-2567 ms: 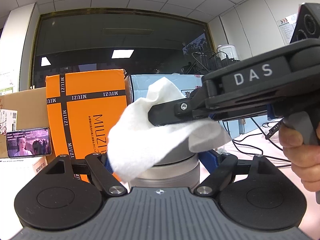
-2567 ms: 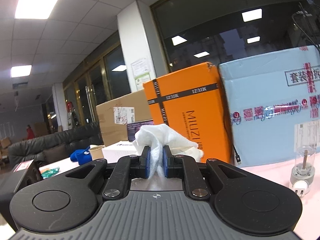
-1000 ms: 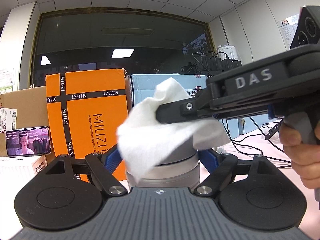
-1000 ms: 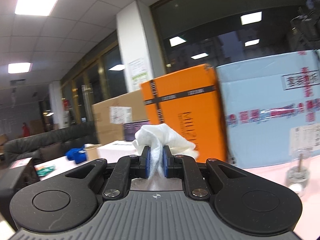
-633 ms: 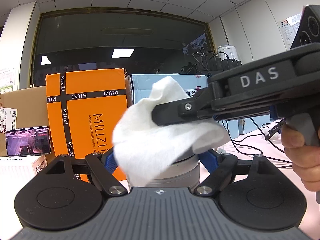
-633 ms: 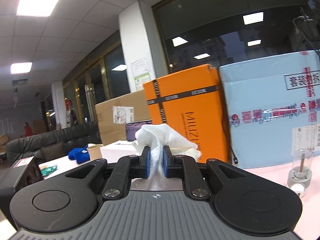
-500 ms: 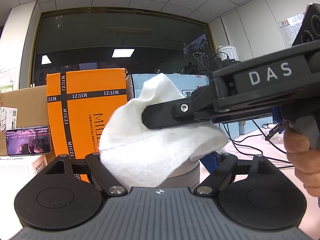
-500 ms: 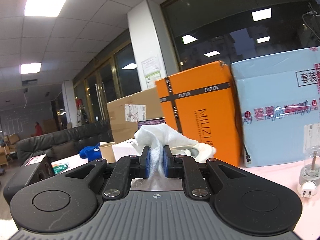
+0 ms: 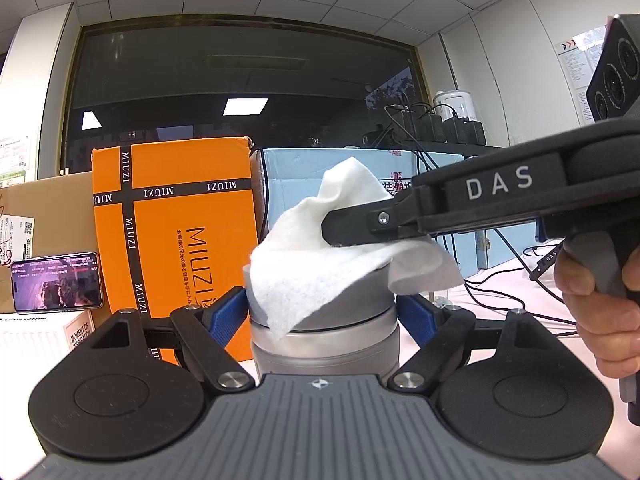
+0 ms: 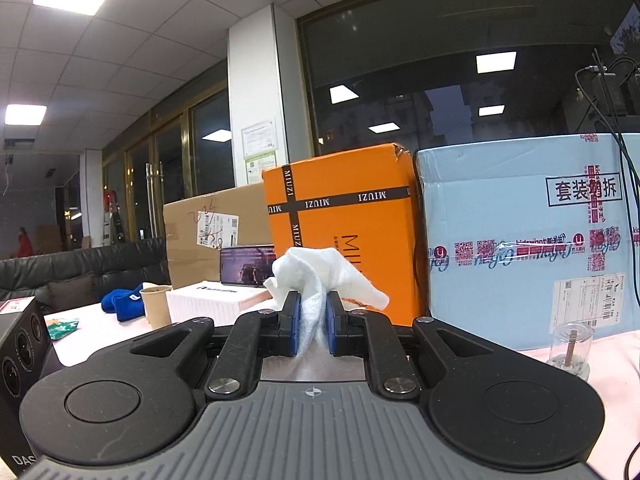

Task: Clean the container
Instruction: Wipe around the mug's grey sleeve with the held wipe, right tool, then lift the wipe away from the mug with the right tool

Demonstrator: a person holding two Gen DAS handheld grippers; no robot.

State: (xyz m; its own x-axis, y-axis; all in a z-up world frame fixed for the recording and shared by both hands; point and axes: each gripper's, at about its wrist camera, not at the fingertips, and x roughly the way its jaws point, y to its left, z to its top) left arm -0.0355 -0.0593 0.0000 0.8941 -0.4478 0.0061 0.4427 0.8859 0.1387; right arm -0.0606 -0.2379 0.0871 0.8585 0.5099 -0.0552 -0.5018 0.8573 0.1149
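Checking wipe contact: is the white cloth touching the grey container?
Touching. Left wrist view: white cloth, pinched by the right gripper, drapes over the grey container's rim and down its side.

Straight ahead an orange box point(image 9: 172, 240) and a blue box point(image 10: 528, 240) are walling off my way forward, standing side by side. Cables point(image 9: 500, 296) are trailing over the counter point(image 9: 504, 280) to my right, a small glass jar point(image 10: 570, 350) is sitting before the blue box, and a paper cup point(image 10: 155, 306) is standing on my left.
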